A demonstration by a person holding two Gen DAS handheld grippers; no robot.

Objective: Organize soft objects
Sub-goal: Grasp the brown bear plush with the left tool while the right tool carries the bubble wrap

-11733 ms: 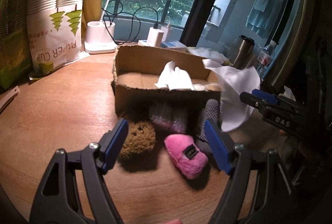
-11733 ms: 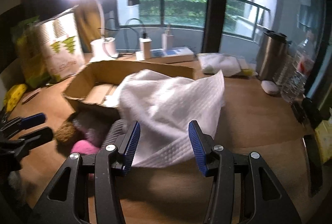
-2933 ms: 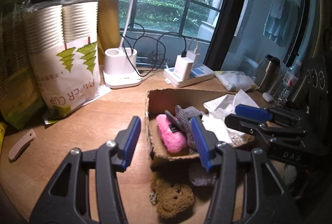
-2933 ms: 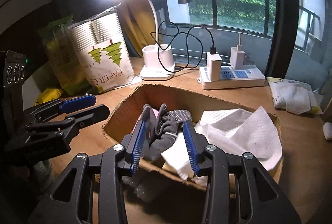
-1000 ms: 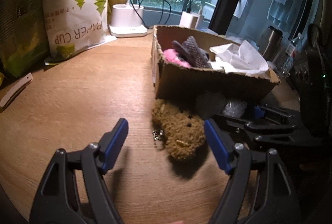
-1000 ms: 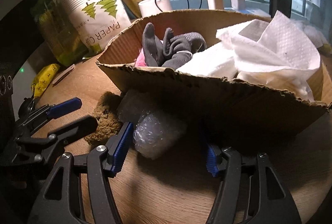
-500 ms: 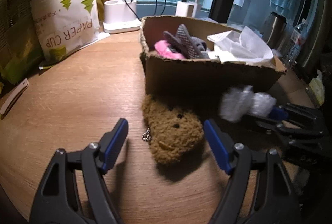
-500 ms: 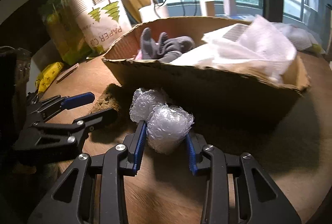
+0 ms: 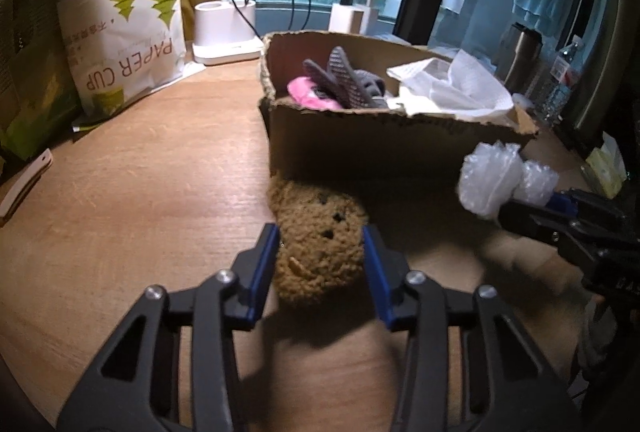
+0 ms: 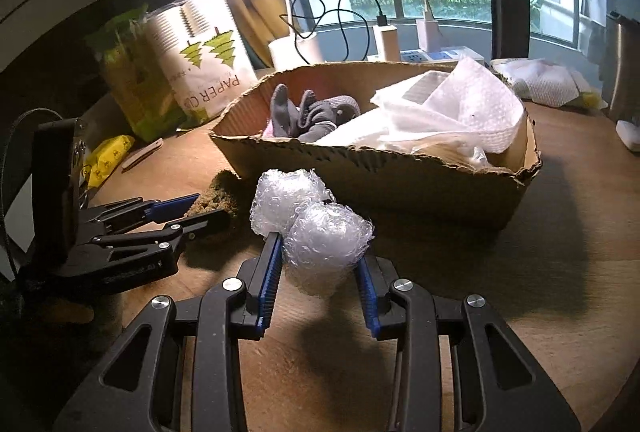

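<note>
Here, line by line:
Left claw: its jaws are closing on the brown plush toy, which sits between the blue pads; both pads touch the toy's sides.
Brown plush toy: lies on the bench, just in front of the cardboard box, its far end close to the box's front wall.
Right claw: clamped on the bubble wrap bundle, the blue pads pressing its lower part from both sides.
Bubble wrap bundle: two crumpled lobes, held clear of the bench, in front of the box's front wall and below its rim; in the left wrist view it shows at the right, at the tip of the other claw.
Cardboard box: open-topped with ragged edges, standing on the bench.
Box contents: a pink plush at the left end, a grey glove leaning over it, white paper towels filling the right part.
Behind the box: a sleeve of paper cups, a white lamp base, a power strip with chargers plugged in.
Far right: a steel tumbler near the window.
</note>
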